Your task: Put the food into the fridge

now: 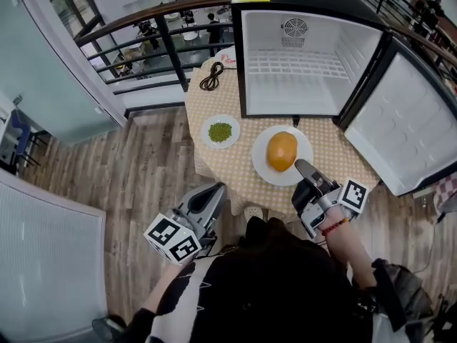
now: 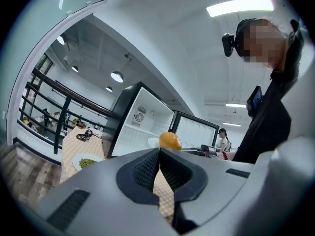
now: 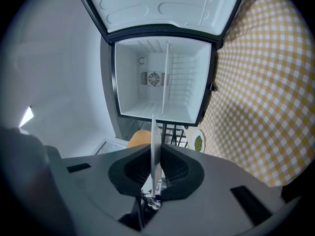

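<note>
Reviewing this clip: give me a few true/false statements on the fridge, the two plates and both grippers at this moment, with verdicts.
1. The fridge has its door open and holds no food. True.
2. The right gripper is shut on the rim of the large plate that carries the orange food. True.
3. The small plate of green food sits on the fridge shelf. False: it is on the table, in front of the fridge.
4. The left gripper grips the small plate. False: its jaws are together on nothing, off the table's near edge.
5. A dark cable lies on the table beside the fridge. True.
</note>
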`<state>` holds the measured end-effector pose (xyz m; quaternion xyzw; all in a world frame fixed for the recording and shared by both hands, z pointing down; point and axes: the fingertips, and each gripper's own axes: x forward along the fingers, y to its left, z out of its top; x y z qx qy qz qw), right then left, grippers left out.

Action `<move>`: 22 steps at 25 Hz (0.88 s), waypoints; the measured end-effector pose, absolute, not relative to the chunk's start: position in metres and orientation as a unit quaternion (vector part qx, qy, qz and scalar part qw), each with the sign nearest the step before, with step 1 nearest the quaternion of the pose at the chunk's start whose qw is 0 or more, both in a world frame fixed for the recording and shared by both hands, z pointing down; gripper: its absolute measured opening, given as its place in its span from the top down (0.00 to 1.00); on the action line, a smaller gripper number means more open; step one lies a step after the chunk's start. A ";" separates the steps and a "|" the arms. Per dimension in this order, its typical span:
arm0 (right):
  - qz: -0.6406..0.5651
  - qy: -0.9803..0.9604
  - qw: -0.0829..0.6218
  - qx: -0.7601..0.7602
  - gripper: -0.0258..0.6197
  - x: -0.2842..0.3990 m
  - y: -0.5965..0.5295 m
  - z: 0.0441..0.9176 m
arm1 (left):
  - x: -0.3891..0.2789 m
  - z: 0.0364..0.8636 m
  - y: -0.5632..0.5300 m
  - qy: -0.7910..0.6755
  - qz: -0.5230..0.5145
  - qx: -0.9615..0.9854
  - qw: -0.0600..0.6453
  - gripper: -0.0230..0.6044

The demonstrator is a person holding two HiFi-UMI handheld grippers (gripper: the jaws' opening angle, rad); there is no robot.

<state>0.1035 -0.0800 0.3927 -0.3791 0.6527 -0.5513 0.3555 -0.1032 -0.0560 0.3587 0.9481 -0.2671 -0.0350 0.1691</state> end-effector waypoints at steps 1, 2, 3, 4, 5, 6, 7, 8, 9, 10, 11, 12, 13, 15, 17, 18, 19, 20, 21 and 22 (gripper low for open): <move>-0.551 0.653 0.356 -0.379 0.90 0.104 -0.081 0.392 | -0.104 0.358 -0.057 -0.267 -0.034 0.949 0.167 0.94; -0.550 0.653 0.357 -0.378 0.90 0.105 -0.084 0.391 | -0.103 0.356 -0.061 -0.267 -0.034 0.949 0.165 0.94; -0.549 0.654 0.358 -0.377 0.90 0.107 -0.091 0.391 | -0.101 0.355 -0.067 -0.268 -0.034 0.949 0.163 0.94; -0.549 0.655 0.358 -0.375 0.90 0.110 -0.101 0.392 | -0.098 0.354 -0.076 -0.270 -0.034 0.948 0.162 0.94; -0.551 0.655 0.358 -0.373 0.90 0.113 -0.112 0.394 | -0.096 0.354 -0.086 -0.274 -0.033 0.947 0.162 0.94; -0.554 0.654 0.357 -0.372 0.90 0.115 -0.122 0.397 | -0.093 0.354 -0.095 -0.277 -0.032 0.946 0.163 0.94; -0.556 0.652 0.357 -0.370 0.90 0.117 -0.131 0.398 | -0.090 0.355 -0.104 -0.279 -0.031 0.946 0.165 0.94; -0.558 0.652 0.357 -0.369 0.90 0.118 -0.138 0.399 | -0.088 0.356 -0.112 -0.280 -0.030 0.945 0.167 0.94; -0.560 0.651 0.356 -0.369 0.90 0.118 -0.145 0.401 | -0.086 0.358 -0.118 -0.280 -0.028 0.944 0.170 0.94; -0.562 0.650 0.356 -0.368 0.90 0.119 -0.151 0.403 | -0.085 0.359 -0.125 -0.281 -0.027 0.944 0.172 0.94; -0.563 0.649 0.355 -0.369 0.90 0.120 -0.158 0.405 | -0.084 0.360 -0.131 -0.281 -0.027 0.943 0.175 0.94; -0.565 0.647 0.355 -0.370 0.90 0.121 -0.164 0.407 | -0.083 0.362 -0.137 -0.280 -0.026 0.943 0.177 0.94; -0.566 0.645 0.355 -0.373 0.90 0.123 -0.171 0.409 | -0.081 0.363 -0.143 -0.279 -0.026 0.943 0.179 0.94; -0.566 0.641 0.355 -0.378 0.90 0.128 -0.183 0.412 | -0.078 0.366 -0.155 -0.275 -0.024 0.944 0.182 0.94; -0.568 0.638 0.354 -0.382 0.90 0.132 -0.194 0.417 | -0.076 0.372 -0.165 -0.275 -0.023 0.943 0.188 0.94; -0.569 0.636 0.353 -0.384 0.90 0.135 -0.199 0.421 | -0.075 0.376 -0.169 -0.275 -0.021 0.942 0.192 0.94; -0.571 0.633 0.351 -0.387 0.90 0.137 -0.204 0.427 | -0.074 0.382 -0.173 -0.275 -0.017 0.941 0.197 0.94; -0.572 0.631 0.348 -0.391 0.90 0.140 -0.210 0.432 | -0.074 0.388 -0.177 -0.277 -0.012 0.940 0.201 0.94; -0.572 0.630 0.344 -0.397 0.90 0.142 -0.215 0.438 | -0.076 0.394 -0.180 -0.281 -0.007 0.938 0.205 0.94; -0.570 0.630 0.340 -0.403 0.90 0.144 -0.222 0.443 | -0.078 0.399 -0.184 -0.286 -0.005 0.935 0.209 0.94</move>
